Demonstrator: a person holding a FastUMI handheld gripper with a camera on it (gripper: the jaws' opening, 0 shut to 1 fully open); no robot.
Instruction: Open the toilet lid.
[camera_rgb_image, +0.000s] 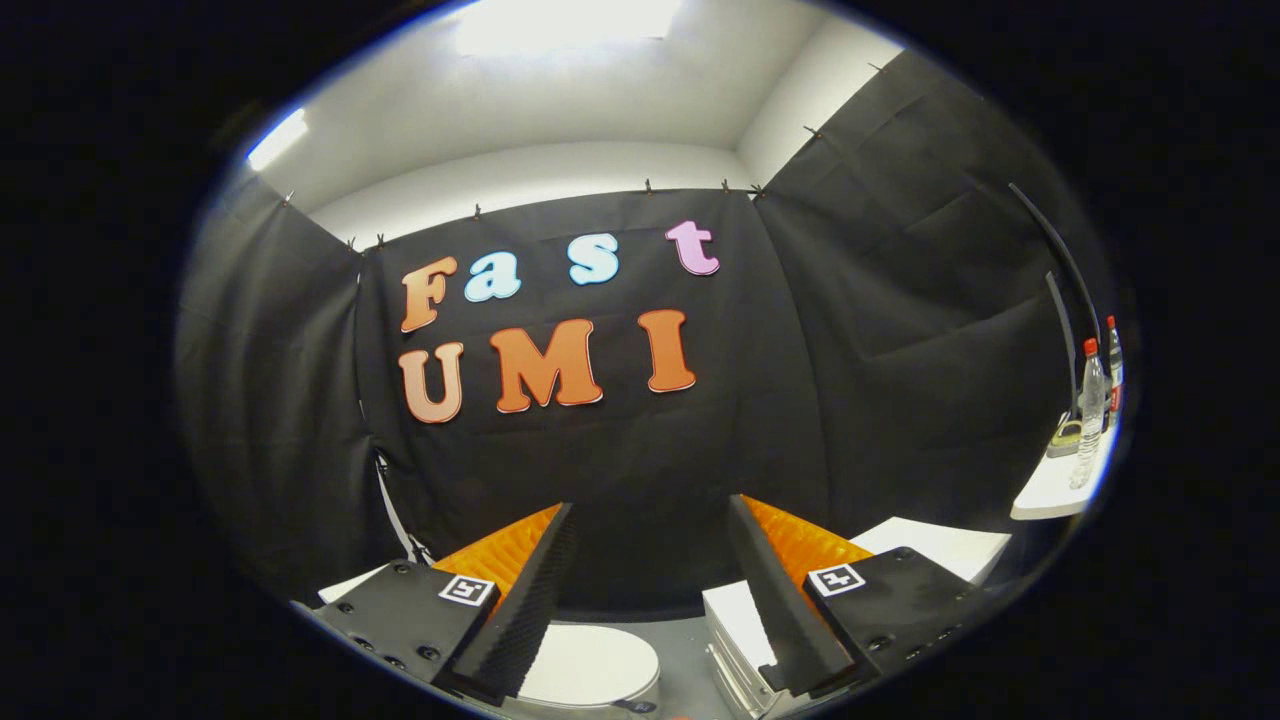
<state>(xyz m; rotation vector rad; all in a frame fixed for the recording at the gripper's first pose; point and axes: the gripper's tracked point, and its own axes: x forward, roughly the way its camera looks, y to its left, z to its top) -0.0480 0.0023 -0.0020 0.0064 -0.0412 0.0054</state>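
Observation:
The toilet lid (588, 665) is a white oval, lying down flat, low between my two fingers and partly hidden behind the left finger (525, 590). My gripper (650, 520) is held well above it, open wide, with nothing between the fingers. The fingertips point at the black cloth wall beyond, not at the lid.
A white boxy unit (735, 625) sits just right of the lid, behind the right finger. A white block (940, 545) lies further right. A white shelf (1050, 495) at the far right carries two clear bottles (1090, 415) with red caps and a small object.

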